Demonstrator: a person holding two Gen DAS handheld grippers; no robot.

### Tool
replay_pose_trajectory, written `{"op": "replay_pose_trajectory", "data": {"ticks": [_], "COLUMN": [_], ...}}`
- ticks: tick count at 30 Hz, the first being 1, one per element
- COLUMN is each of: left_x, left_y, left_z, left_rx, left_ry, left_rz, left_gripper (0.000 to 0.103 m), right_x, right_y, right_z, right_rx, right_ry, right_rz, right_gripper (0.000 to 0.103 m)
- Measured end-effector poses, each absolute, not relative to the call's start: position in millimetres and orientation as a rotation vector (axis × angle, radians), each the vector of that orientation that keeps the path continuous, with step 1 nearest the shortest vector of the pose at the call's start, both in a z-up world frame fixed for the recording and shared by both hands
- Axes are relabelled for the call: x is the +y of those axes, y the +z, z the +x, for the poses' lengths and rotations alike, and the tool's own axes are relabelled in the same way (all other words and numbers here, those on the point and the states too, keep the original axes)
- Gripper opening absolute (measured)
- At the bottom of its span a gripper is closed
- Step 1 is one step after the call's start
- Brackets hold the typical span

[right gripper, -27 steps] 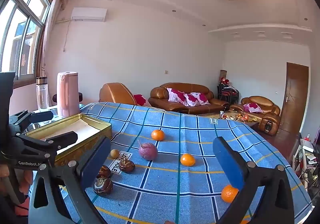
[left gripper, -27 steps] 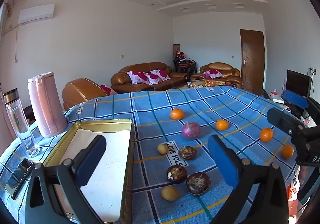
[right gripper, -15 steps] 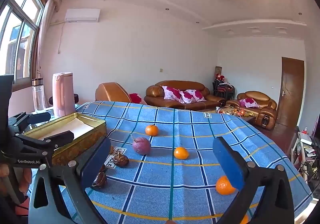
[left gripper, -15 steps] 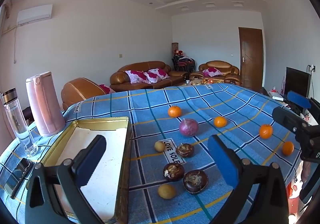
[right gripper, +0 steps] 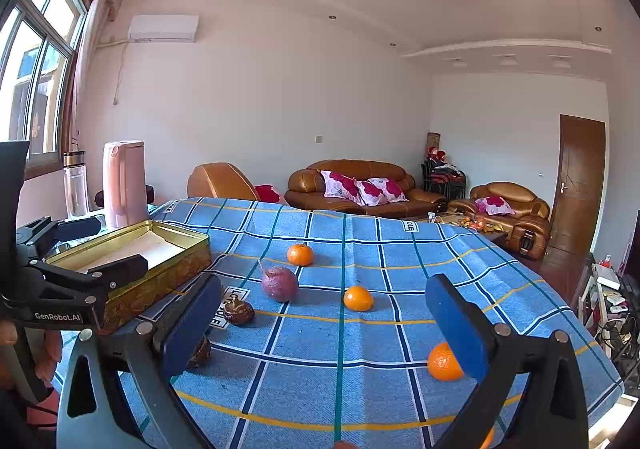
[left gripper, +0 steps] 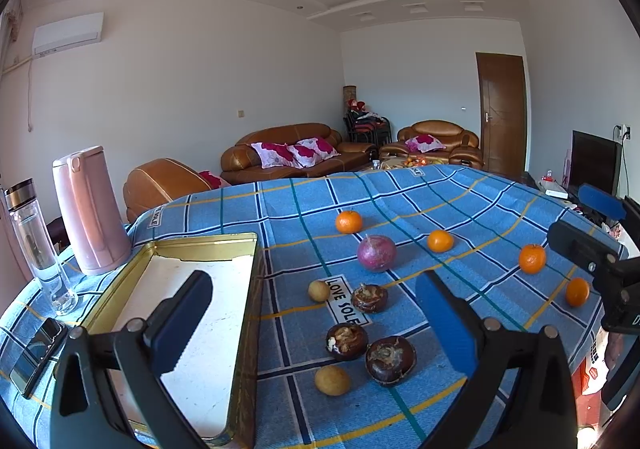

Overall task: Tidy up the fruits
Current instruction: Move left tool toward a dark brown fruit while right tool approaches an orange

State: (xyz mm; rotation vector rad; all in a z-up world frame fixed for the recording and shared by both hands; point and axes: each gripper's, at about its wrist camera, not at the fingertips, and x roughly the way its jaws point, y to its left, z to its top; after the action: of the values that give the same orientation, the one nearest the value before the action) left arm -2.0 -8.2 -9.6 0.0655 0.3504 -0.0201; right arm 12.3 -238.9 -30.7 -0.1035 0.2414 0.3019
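Lying loose on the blue checked tablecloth [left gripper: 400, 193]: four oranges [left gripper: 348, 221] [left gripper: 439, 241] [left gripper: 532, 258] [left gripper: 577, 291], one purple round fruit [left gripper: 376, 253], three dark brown wrinkled fruits [left gripper: 369, 298] [left gripper: 346, 341] [left gripper: 391, 359] and two small yellowish ones [left gripper: 319, 290] [left gripper: 332, 379], all apart from one another, all outside the gold tin [left gripper: 244, 349]. Sitting open and bare at the cloth's left, that tin, one only. Standing just beyond it: one pink kettle [left gripper: 89, 211] and one clear bottle [left gripper: 38, 245]; lying near the bottle, one phone [left gripper: 38, 353].

Hanging above the near edge of the cloth, left gripper [left gripper: 312, 325] with jaws spread wide and holding nothing; likewise the right gripper [right gripper: 324, 329], jaws wide, nothing between the pads.

Showing only in the left wrist view: the two yellowish fruits, the phone, all four oranges at once. Showing only in the right wrist view: a window [right gripper: 38, 61], fingers [right gripper: 50, 353] of a hand on the other gripper's handle, and only three oranges clearly.
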Motion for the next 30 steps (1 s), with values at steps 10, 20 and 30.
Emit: {"op": "replay_pose_trajectory", "data": {"ticks": [10, 20, 30], "left_x": [-8.4, -8.8, -9.5], "left_y": [-11.2, -12.6, -13.7], "left_z": [-1.3, -1.0, -0.9], "left_rx": [0.354, 0.356, 0.356], "left_ry": [-0.023, -0.024, -0.025], "left_rz": [0.069, 0.069, 0.069], "left_gripper": [0.103, 0.103, 0.103], "right_x": [-240.2, -239.5, -238.5], "right_y": [-33.6, -33.7, -34.8], "right_z": [13.7, 12.4, 12.7], "right_rx": [0.243, 0.231, 0.233], "right_ry": [0.304, 0.302, 0.31], "right_rz": [-0.093, -0.088, -0.081], "right_gripper": [0.102, 0.102, 0.102]}}
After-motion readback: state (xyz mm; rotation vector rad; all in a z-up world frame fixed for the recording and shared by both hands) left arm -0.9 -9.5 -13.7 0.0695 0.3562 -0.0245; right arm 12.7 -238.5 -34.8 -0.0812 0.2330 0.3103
